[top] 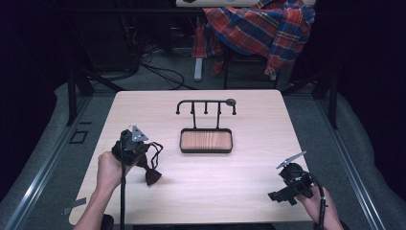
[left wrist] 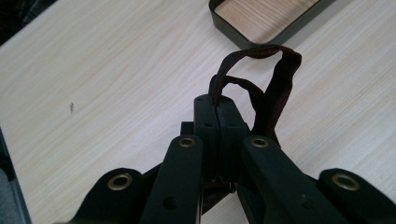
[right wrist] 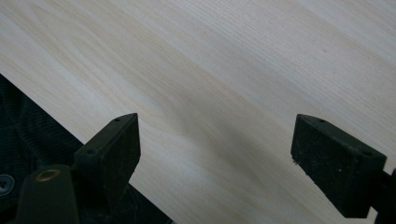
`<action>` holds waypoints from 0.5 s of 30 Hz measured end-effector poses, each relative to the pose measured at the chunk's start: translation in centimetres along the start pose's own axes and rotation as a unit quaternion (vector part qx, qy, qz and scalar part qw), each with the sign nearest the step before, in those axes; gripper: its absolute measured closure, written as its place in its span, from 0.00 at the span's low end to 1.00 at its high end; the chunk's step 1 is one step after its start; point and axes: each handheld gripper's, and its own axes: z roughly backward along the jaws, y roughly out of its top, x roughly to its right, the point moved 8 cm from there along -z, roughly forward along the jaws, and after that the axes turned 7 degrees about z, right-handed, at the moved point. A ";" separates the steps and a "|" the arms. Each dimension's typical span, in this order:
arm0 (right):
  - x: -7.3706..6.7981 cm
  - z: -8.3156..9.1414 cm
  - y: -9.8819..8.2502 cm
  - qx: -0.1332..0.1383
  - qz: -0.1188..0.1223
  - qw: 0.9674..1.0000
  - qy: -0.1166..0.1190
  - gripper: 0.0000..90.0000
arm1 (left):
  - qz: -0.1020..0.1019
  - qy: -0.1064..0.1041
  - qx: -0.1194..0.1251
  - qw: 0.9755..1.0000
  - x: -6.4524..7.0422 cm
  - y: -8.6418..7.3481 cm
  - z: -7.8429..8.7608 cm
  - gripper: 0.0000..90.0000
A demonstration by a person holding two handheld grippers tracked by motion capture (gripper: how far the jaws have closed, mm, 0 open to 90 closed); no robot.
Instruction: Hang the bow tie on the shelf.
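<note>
My left gripper (top: 142, 159) (left wrist: 217, 105) is shut on a thin dark maroon strap (left wrist: 275, 88), which loops up and out from between its pressed jaws. In the high view the strap (top: 156, 147) curls beside the gripper, and its dark, wider end piece (top: 152, 178) rests on the table just below. A black hook rack (top: 206, 102) rises from a wood-lined tray (top: 206, 140) at the table's middle; a corner of that tray (left wrist: 261, 18) shows in the left gripper view. Near the front right corner my right gripper (top: 279, 195) (right wrist: 215, 149) is open, with bare tabletop between its jaws.
The light wood table (top: 201, 191) has its front edge close under the right gripper, seen as the table edge (right wrist: 70, 126). Behind the table a plaid shirt (top: 261, 26) hangs over a chair, with cables (top: 163, 72) on the floor.
</note>
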 end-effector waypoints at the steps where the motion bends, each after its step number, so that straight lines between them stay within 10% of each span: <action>1: 0.0 0.0 0.0 0.000 0.000 1.000 0.000 0.17 | 0.000 0.000 0.000 1.000 0.0 0.0 0.0 0.99; 15: 0.0 0.3 -0.5 0.001 0.004 1.000 -0.009 0.17 | -0.008 -0.002 0.010 1.000 0.0 2.7 0.0 0.99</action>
